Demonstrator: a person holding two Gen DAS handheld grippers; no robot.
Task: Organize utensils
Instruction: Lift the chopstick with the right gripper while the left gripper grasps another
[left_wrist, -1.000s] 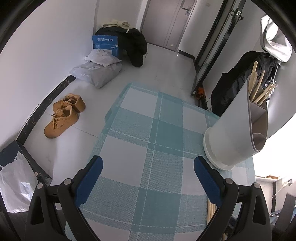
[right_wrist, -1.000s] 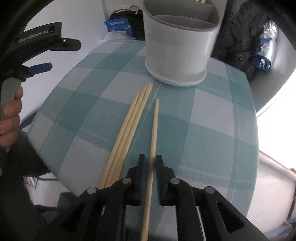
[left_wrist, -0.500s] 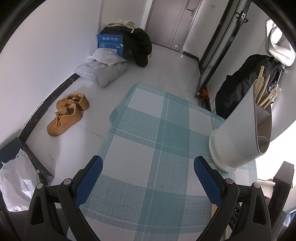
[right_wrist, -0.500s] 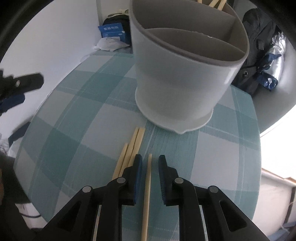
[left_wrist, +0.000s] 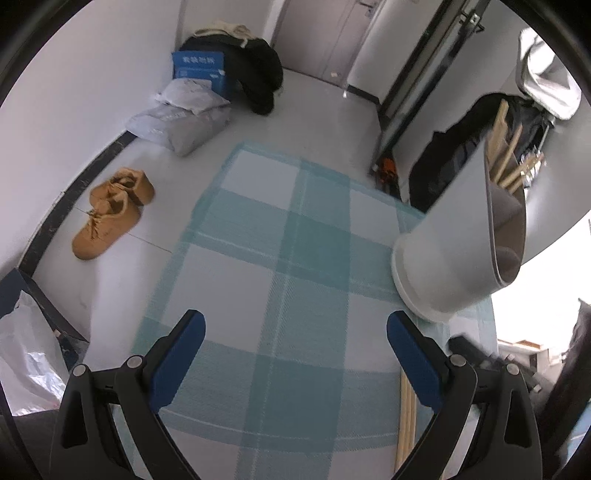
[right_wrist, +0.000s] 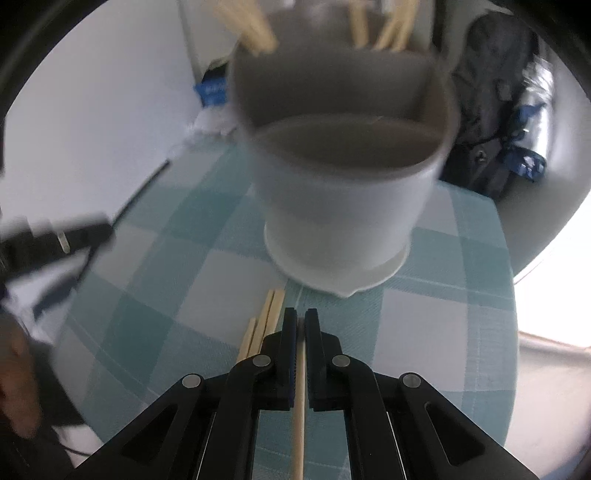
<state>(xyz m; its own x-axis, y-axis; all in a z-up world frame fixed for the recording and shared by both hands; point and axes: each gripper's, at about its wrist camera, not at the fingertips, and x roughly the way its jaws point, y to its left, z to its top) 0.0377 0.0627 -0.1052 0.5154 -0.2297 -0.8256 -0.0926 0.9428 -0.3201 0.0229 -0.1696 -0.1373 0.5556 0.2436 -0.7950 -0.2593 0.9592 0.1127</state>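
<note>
Right gripper (right_wrist: 301, 325) is pinching a pale wooden chopstick (right_wrist: 299, 413), which is running lengthwise along its fingers and aiming at the white divided plastic holder (right_wrist: 343, 206) straight ahead. Left gripper (left_wrist: 295, 354) is hanging spread, empty.

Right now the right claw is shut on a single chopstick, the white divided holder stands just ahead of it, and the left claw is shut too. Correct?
Not quite: the left claw is open, its blue pads spread wide over the checked cloth with nothing between them, as the left wrist view shows. The rest holds: the right claw is shut on a single chopstick, with the white divided holder just ahead.
</note>
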